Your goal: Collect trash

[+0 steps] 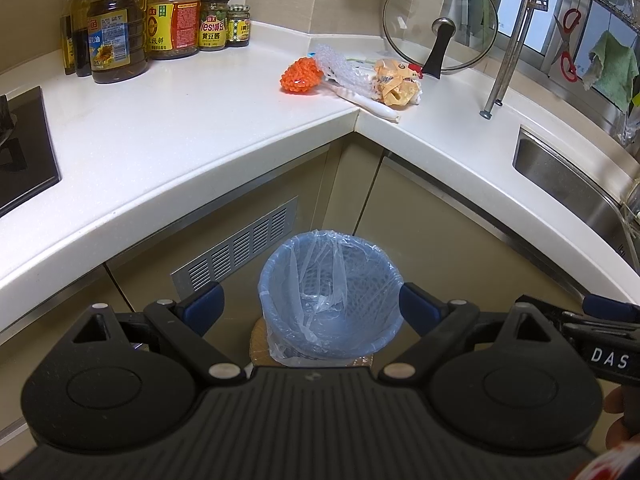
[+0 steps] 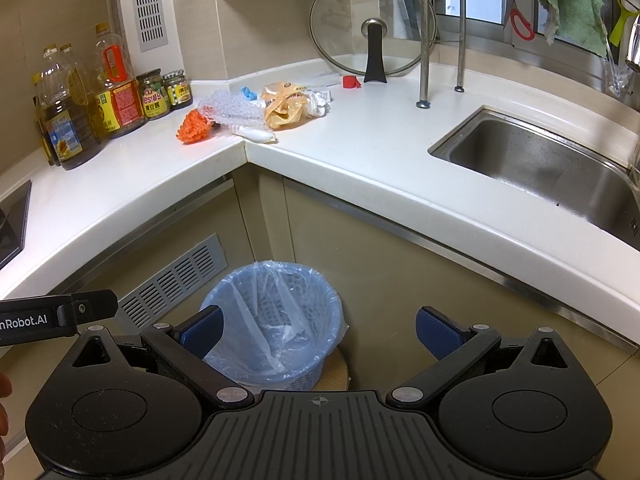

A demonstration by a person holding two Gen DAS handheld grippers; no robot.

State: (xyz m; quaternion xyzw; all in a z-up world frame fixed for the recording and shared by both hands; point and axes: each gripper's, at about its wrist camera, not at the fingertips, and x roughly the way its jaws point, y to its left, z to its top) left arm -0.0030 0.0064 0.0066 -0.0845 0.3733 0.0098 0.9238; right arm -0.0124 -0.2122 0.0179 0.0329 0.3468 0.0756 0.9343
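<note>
Fingers (image 1: 208,300) of both grippers spread apart, empty; blue bin (image 1: 330,296) holds only its clear liner (image 2: 276,320).

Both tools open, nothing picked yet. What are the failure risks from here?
1. The trash sits heaped in the counter corner: the orange mesh scrubber-like ball, clear bubble wrap and crumpled yellow plastic bag touch, so one grasp may drag its neighbours off the edge.
2. The glass pot lid leans upright just behind the pile; a deep reach might knock it.
3. The blue lined bin stands below the counter; light bubble wrap may miss it.
</note>
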